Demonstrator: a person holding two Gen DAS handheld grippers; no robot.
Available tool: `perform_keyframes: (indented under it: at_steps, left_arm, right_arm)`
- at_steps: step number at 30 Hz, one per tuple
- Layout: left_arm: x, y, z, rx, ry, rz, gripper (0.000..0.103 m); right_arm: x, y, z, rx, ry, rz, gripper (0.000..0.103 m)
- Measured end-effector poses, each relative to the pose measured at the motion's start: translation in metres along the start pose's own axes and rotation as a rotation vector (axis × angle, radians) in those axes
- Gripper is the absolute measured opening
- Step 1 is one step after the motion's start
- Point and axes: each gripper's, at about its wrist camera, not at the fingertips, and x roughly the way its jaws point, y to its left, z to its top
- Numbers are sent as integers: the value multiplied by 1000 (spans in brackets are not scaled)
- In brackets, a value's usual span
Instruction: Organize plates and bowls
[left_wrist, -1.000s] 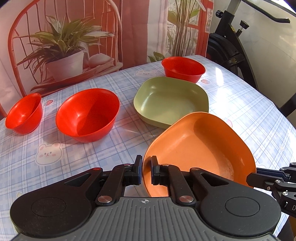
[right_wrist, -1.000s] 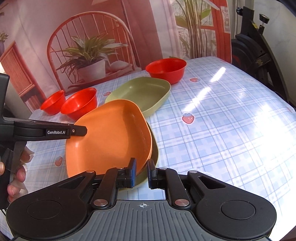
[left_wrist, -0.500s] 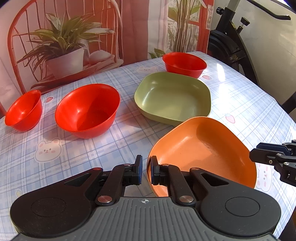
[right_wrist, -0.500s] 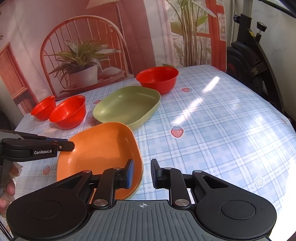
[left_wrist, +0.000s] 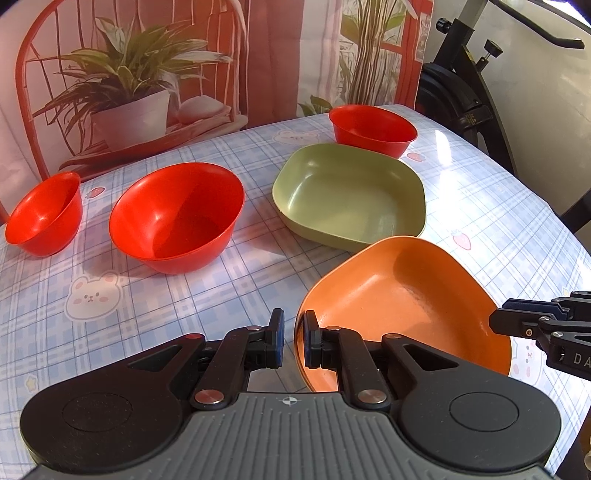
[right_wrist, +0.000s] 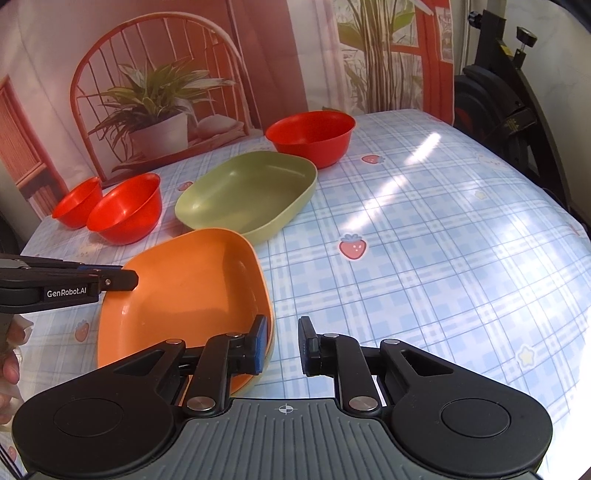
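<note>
Two grippers work one orange plate (left_wrist: 399, 295), low at the near side of the table (right_wrist: 443, 240), just in front of the green plate (left_wrist: 351, 195). The left gripper (left_wrist: 293, 343) is clenched on its left rim. The right gripper (right_wrist: 282, 345) is released, its jaws just now closing slightly, the right rim loose between them. Three red bowls (left_wrist: 177, 221) sit farther back.
</note>
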Motion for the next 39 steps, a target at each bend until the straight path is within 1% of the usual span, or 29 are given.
perform_keyframes:
  at_steps: [2,5,11,14,16,17,18,20,24,26,30,32,39]
  left_arm:
    - [-8,3,3,0,-33,-19,12]
    - [-23,11,14,-16,-80,-41,17]
    - [-41,24,45,-45,-165,-27,17]
    - [-39,24,58,-51,-186,-25,18]
    - [-32,21,64,-50,-179,-19,24]
    - [-26,18,67,-46,-172,-15,30]
    - [-20,17,68,-44,-163,-11,34]
    - [-9,14,71,-48,-140,-11,34]
    - [20,14,73,-78,-63,-24,34]
    - [33,11,73,-71,-31,-12,34]
    - [49,6,72,-56,8,4,35]
    - [55,7,71,-68,27,-3,36]
    - [66,10,68,-95,56,-23,37]
  right_arm:
    - [-7,-1,6,-2,-27,23,17]
    - [-16,-1,22,-19,-68,34,17]
    - [-20,-10,59,-59,-152,25,17]
    - [-12,-16,77,-81,-190,13,17]
    - [-1,-22,88,-90,-202,6,17]
    - [5,-24,92,-90,-202,4,17]
    - [13,-27,95,-91,-198,1,17]
    - [28,-31,100,-91,-186,-3,17]
    - [60,-39,105,-74,-144,1,17]
    - [73,-44,107,-56,-125,1,17]
    - [93,-49,110,-41,-108,14,18]
    - [99,-50,111,-37,-102,21,21]
    - [116,-48,114,-31,-69,46,21]
